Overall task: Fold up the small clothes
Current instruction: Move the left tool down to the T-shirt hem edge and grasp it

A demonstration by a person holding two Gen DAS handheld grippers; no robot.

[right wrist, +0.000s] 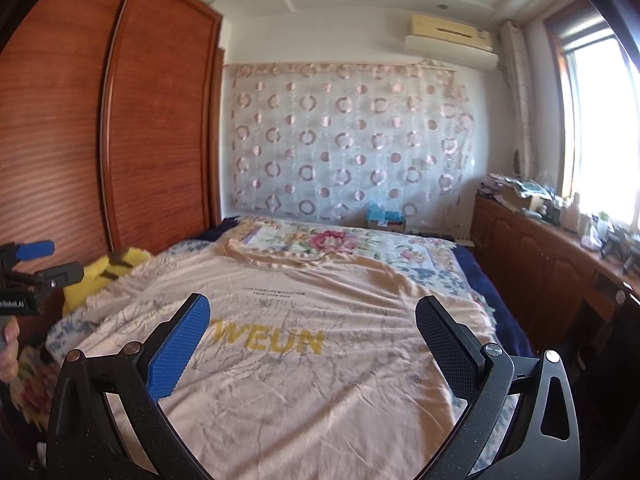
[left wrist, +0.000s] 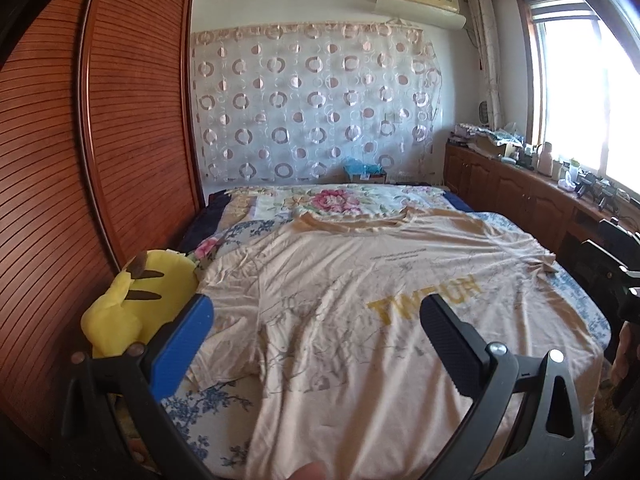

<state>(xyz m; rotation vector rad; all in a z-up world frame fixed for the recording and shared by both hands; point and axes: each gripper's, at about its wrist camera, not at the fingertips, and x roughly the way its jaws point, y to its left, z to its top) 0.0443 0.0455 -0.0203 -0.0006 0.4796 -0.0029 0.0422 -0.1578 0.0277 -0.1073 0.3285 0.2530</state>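
A pale peach T-shirt [left wrist: 360, 280] with yellow lettering lies spread flat on the bed, collar at the far end. It fills the middle of the right wrist view too, T-shirt [right wrist: 300, 380]. My left gripper [left wrist: 316, 308] hangs open above the shirt's near left part, with nothing between its fingers. My right gripper [right wrist: 312, 312] is open as well, above the shirt's near half. The left gripper [right wrist: 38, 262] also shows at the left edge of the right wrist view, held by a hand.
A yellow plush toy [left wrist: 140, 300] sits at the bed's left edge against the wooden wardrobe [left wrist: 100, 140]. A floral bedspread [left wrist: 320, 200] covers the bed. A low wooden cabinet [left wrist: 520, 188] with clutter runs along the right under the window.
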